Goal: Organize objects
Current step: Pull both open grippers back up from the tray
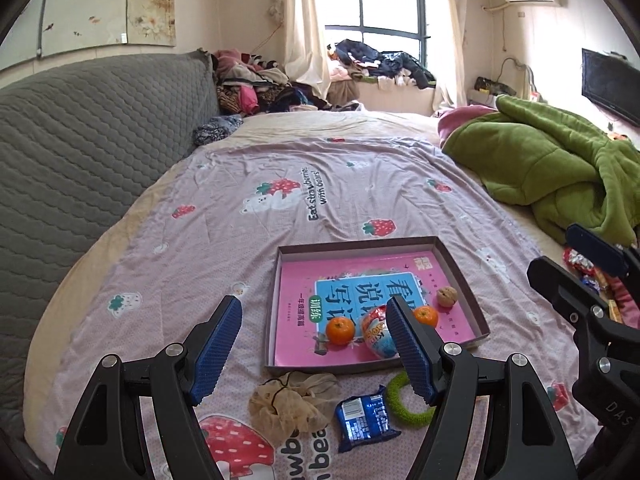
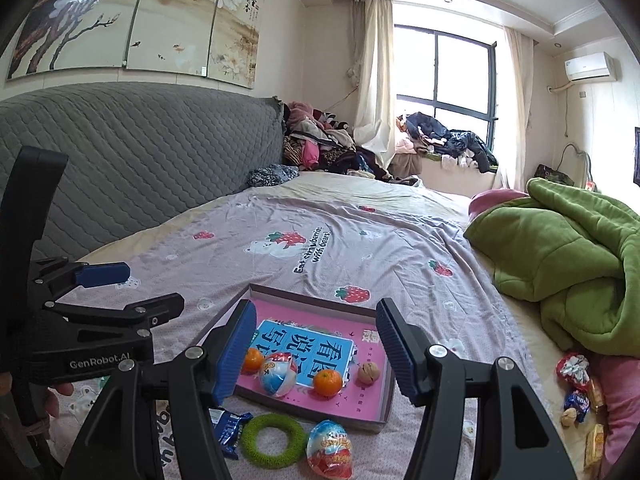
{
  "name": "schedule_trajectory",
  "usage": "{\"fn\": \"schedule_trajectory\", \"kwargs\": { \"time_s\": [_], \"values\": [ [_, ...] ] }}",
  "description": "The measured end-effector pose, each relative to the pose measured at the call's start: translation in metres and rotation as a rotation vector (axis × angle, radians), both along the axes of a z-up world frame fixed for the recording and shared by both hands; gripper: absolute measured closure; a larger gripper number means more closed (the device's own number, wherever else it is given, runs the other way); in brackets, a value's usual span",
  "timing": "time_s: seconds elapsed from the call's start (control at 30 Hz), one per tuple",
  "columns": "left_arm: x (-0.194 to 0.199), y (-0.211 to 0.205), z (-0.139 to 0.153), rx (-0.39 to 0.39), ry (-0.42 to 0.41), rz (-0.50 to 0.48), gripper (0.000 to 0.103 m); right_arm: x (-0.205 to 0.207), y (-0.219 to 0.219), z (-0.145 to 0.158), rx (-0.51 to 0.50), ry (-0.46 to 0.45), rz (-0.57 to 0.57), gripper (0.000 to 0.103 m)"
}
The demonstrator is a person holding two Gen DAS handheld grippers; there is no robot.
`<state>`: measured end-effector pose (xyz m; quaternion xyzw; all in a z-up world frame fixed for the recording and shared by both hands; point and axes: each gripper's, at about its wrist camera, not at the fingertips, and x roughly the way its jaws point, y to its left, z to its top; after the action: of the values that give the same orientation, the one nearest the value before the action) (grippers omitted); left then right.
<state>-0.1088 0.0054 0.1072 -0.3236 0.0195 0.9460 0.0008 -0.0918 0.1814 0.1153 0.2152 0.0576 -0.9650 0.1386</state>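
Note:
A shallow box [image 1: 460, 268] [image 2: 384, 412] with a pink book inside lies on the bed. In it sit two oranges [image 1: 340, 330] [image 2: 327, 382], a toy egg [image 1: 376, 334] [image 2: 277, 373] and a walnut [image 1: 447, 297] [image 2: 368, 373]. In front of the box lie a green ring [image 1: 404, 400] [image 2: 273, 440], a blue snack packet [image 1: 365, 418] [image 2: 228, 428], a beige scrunchie [image 1: 292, 400] and a second toy egg [image 2: 330, 449]. My left gripper [image 1: 314, 348] is open and empty above the box's near edge. My right gripper [image 2: 316, 350] is open and empty above the box.
A green quilt [image 1: 552, 160] [image 2: 568, 248] is heaped on the bed's right side. Wrapped candies and snacks [image 2: 576, 392] lie at the right edge. A grey padded headboard [image 1: 88, 140] runs along the left. Clothes are piled near the window.

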Motion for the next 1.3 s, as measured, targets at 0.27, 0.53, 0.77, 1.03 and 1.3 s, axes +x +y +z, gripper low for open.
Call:
{"fn": "schedule_trajectory", "kwargs": {
  "time_s": [0.27, 0.53, 0.77, 1.03, 1.3],
  "values": [
    [0.019, -0.003, 0.001, 0.020, 0.000, -0.033, 0.027, 0.016, 0.007, -0.004, -0.016, -0.014, -0.025, 0.041],
    [0.036, -0.012, -0.002, 0.041, 0.006, -0.037, 0.027, 0.031, 0.006, -0.018, 0.000, -0.050, -0.027, 0.041],
    [0.046, -0.013, -0.011, 0.057, -0.010, -0.056, 0.027, 0.038, 0.001, -0.034, 0.031, -0.084, -0.030, 0.041],
    [0.051, -0.012, -0.029, 0.044, -0.042, -0.057, 0.027, 0.043, -0.001, -0.048, 0.062, -0.108, -0.020, 0.041],
    [0.053, -0.015, -0.040, 0.038, -0.065, -0.054, 0.027, 0.046, -0.005, -0.059, 0.100, -0.119, -0.007, 0.041]
  ]
}}
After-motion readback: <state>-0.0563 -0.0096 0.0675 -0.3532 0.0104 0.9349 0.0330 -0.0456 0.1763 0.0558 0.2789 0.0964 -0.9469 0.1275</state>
